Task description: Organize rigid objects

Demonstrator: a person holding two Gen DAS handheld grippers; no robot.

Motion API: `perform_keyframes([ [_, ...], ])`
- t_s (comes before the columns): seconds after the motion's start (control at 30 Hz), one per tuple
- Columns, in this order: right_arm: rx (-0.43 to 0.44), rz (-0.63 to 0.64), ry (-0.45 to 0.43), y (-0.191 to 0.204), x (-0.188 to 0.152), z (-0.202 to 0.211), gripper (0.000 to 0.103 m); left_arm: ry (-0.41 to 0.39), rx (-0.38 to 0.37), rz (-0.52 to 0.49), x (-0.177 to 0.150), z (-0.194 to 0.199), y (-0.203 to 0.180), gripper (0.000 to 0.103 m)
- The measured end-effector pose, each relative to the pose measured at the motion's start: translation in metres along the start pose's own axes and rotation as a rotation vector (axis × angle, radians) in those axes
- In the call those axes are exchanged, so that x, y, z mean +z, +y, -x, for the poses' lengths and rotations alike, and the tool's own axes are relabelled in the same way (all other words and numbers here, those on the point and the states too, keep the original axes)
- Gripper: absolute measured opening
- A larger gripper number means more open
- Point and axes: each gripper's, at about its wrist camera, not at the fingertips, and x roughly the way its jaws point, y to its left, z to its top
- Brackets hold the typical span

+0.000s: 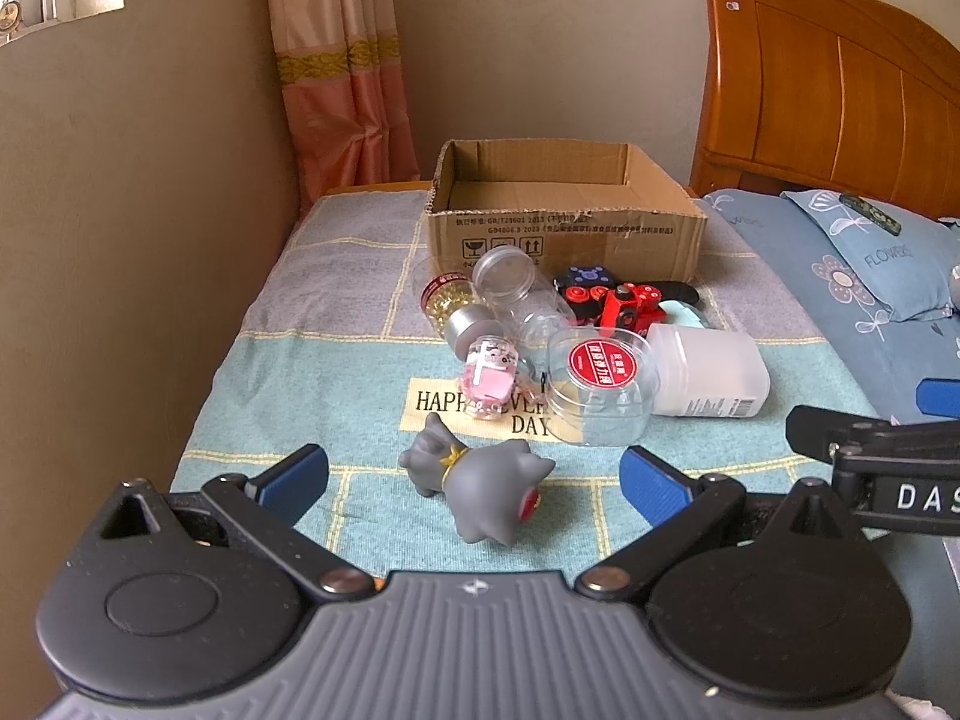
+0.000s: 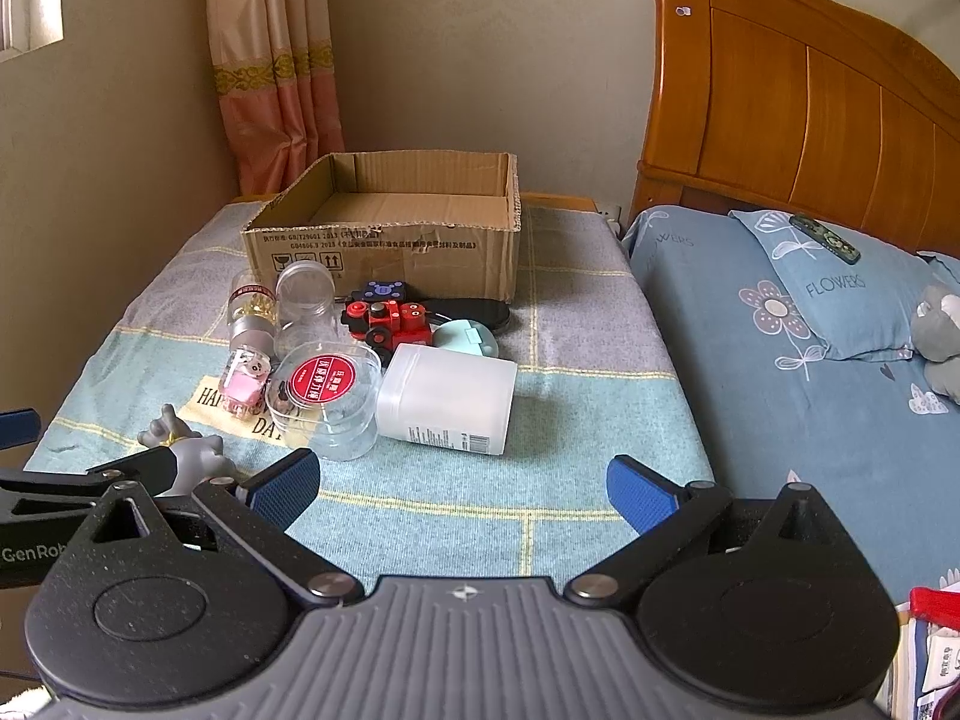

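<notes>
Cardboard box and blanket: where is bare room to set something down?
The cardboard box looks bare inside. Bare blanket lies right of the white bottle, up to the bed, and between the bottle and the right hand-held gripper. The strip from box front to grey toy cat is crowded.

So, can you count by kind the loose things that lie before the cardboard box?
Clear jars and tubs: 3 (bead jar, empty jar, red-label tub)
White bottle: 1
Toys: 3 (grey figurine, red vehicle, pink toy)
Other small items: 3 (black block, mint case, black oval piece)
Total: 10
</notes>
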Motion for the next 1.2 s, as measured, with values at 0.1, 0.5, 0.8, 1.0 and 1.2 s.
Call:
perform_keyframes([
  [0.1, 0.002, 0.003, 0.001, 0.0, 0.002, -0.001, 0.103, 0.001, -0.01, -0.002, 0.0, -0.002, 0.001, 0.102],
  [0.5, 0.018, 0.019, 0.002, -0.001, 0.006, -0.01, 0.103, 0.003, -0.077, -0.028, 0.008, -0.014, 0.008, 0.102],
  [0.8, 0.027, 0.028, 0.001, -0.013, 0.015, -0.026, 0.103, -0.02, -0.142, -0.128, 0.007, -0.027, 0.019, 0.102],
  [1.0, 0.069, 0.02, 0.012, -0.025, 0.02, -0.045, 0.103, 0.086, -0.155, -0.151, -0.004, -0.056, 0.029, 0.102],
  [1.2, 0.098, 0.018, 0.077, -0.026, 0.021, -0.077, 0.103, 0.139, -0.179, -0.14, -0.011, -0.082, 0.033, 0.102],
])
